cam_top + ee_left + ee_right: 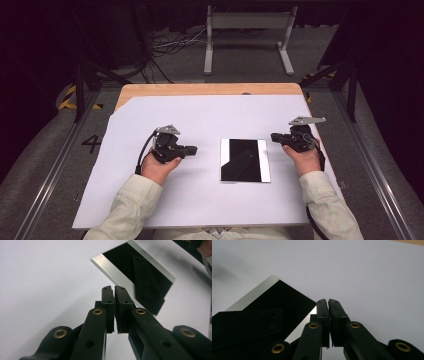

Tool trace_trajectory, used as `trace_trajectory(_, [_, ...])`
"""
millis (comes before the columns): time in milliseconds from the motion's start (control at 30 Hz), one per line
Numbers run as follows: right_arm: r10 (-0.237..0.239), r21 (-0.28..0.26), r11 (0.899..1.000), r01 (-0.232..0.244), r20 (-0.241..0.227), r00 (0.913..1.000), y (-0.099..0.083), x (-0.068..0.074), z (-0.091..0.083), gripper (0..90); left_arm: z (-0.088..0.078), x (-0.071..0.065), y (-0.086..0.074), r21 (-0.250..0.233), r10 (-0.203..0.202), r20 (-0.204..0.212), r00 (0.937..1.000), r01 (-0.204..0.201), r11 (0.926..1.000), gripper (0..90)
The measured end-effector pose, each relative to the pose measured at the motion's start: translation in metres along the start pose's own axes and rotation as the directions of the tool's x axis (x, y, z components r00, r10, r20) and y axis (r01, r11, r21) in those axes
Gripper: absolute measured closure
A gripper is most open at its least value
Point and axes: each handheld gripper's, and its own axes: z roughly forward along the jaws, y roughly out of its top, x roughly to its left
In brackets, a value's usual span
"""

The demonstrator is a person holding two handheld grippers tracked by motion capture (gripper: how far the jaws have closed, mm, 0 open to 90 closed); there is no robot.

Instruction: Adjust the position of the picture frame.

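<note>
A flat, mirror-like square plate (245,160) with bright side strips lies on the white sheet (200,115), between the two hands. My left gripper (194,149) rests to its left and points toward it, a short way off the plate's left edge. In the left gripper view the jaws of the left gripper (114,287) stand together with nothing between them, and the plate (140,277) lies ahead. My right gripper (274,136) sits by the plate's far right corner. In the right gripper view the right gripper (328,301) is shut and empty, just beside the plate (274,305).
The white sheet covers most of a wooden table (210,89), whose far edge is bare. A grey metal stand (247,22) and cables lie on the floor beyond. Rails (60,160) run along both sides of the table.
</note>
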Motion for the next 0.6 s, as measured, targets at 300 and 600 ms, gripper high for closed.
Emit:
trace_trajectory(300, [-0.025, 0.115, 0.993, 0.020, 0.042, 0.9988, -0.001, 0.000, 0.028, 89.9, -0.011, 0.015, -0.008, -0.024, -0.015, -0.042, 0.9990, 0.014, 0.9996, 87.1])
trace_trajectory(600, [-0.017, 0.161, 0.987, 0.006, 0.064, 0.9978, 0.001, -0.004, 0.037, 90.0, -0.017, 0.021, -0.011, -0.046, -0.021, -0.081, 0.9965, 0.017, 0.9988, 83.3])
